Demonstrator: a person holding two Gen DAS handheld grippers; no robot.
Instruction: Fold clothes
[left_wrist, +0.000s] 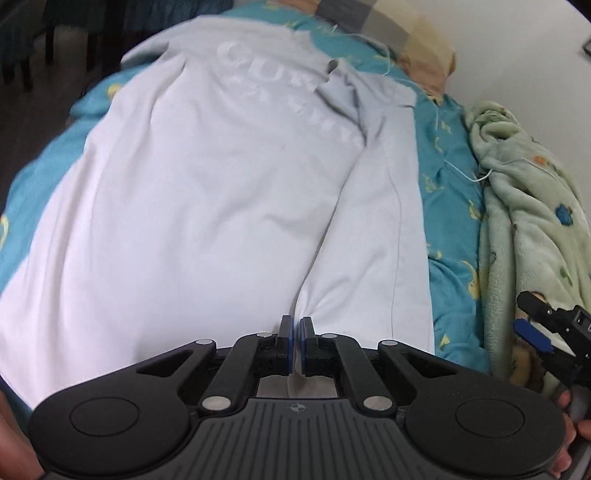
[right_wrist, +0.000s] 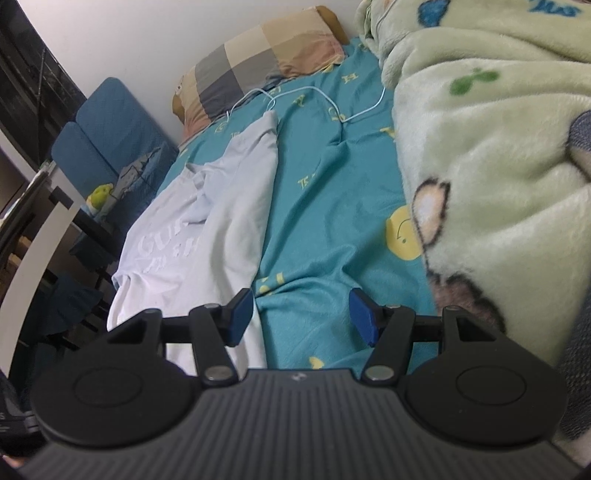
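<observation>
Our left gripper (left_wrist: 296, 332) pinched the near hem of the white shirt (left_wrist: 192, 192) on the teal bedsheet (right_wrist: 332, 206); our right gripper (right_wrist: 301, 317) hung wide open, empty.

One white shirt (left_wrist: 207, 192) lies across the centre of the left wrist frame, on one teal sheet (left_wrist: 448, 206). One checked pillow (right_wrist: 258, 62) sits at the upper centre of the right wrist frame, with one white cable (right_wrist: 328, 103) looping just below it. One green fleece blanket (right_wrist: 491, 147) fills the right side. Two blue cushions (right_wrist: 107, 133) stand at the upper left, one small green toy (right_wrist: 101, 194) beneath them. Two grippers appear: the left (left_wrist: 296, 341) at lower centre, the right (right_wrist: 301, 319) likewise in its own view.
</observation>
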